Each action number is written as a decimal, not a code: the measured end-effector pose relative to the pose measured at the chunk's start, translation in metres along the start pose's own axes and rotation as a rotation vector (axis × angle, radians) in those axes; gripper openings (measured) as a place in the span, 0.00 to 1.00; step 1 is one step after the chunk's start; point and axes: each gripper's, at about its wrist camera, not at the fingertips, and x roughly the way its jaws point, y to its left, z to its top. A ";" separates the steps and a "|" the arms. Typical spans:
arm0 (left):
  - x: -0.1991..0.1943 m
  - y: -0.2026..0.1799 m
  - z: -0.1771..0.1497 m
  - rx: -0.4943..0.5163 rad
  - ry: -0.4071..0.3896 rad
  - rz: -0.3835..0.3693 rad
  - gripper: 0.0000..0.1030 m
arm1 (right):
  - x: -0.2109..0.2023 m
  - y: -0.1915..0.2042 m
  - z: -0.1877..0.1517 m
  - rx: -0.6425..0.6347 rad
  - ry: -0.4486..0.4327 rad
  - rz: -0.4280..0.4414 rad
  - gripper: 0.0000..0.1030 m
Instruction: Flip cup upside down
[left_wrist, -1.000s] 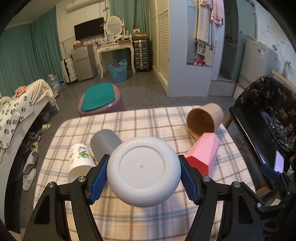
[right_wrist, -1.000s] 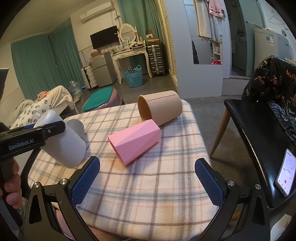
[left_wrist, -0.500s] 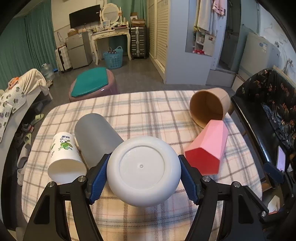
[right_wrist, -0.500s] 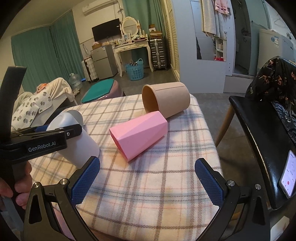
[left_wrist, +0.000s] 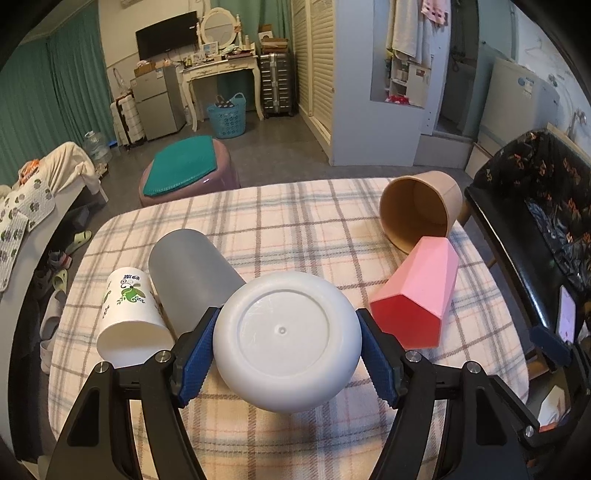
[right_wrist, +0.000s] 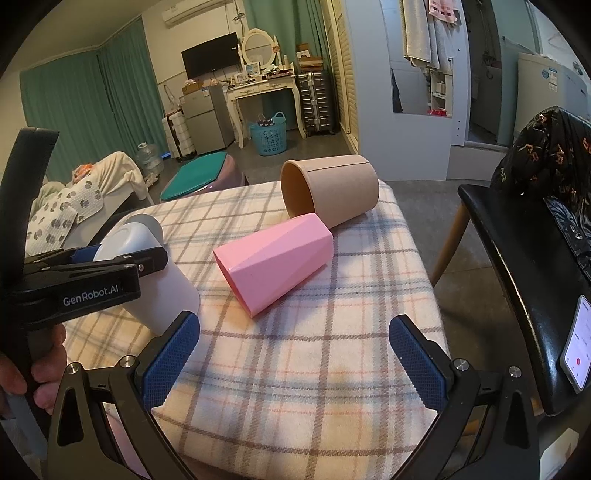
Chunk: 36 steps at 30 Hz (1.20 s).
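Observation:
My left gripper (left_wrist: 286, 350) is shut on a white cup (left_wrist: 287, 341), its flat base facing the camera, held low over the plaid table (left_wrist: 295, 221). In the right wrist view the same cup (right_wrist: 162, 280) tilts in the left gripper at the left, mouth down toward the cloth. My right gripper (right_wrist: 293, 360) is open and empty above the table's near edge. A pink faceted cup (right_wrist: 275, 262) and a tan cup (right_wrist: 332, 192) lie on their sides ahead of it.
A grey cup (left_wrist: 192, 273) and a white cup with a green print (left_wrist: 127, 314) stand upside down at the left. A black chair (right_wrist: 524, 258) with a phone (right_wrist: 578, 349) stands right of the table. A stool (left_wrist: 188, 173) sits beyond it.
My left gripper has tipped down and lowered with the white cup toward the table. The right gripper has edged slightly forward, still open.

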 end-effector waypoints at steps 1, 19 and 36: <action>0.001 0.002 0.001 -0.006 0.005 0.012 0.81 | -0.001 0.000 0.000 0.000 0.000 0.000 1.00; -0.088 0.009 0.009 0.009 -0.222 0.039 0.86 | -0.054 0.014 -0.001 -0.029 -0.087 -0.004 1.00; -0.190 0.062 -0.104 -0.117 -0.570 0.014 0.96 | -0.142 0.070 -0.037 -0.151 -0.312 0.010 1.00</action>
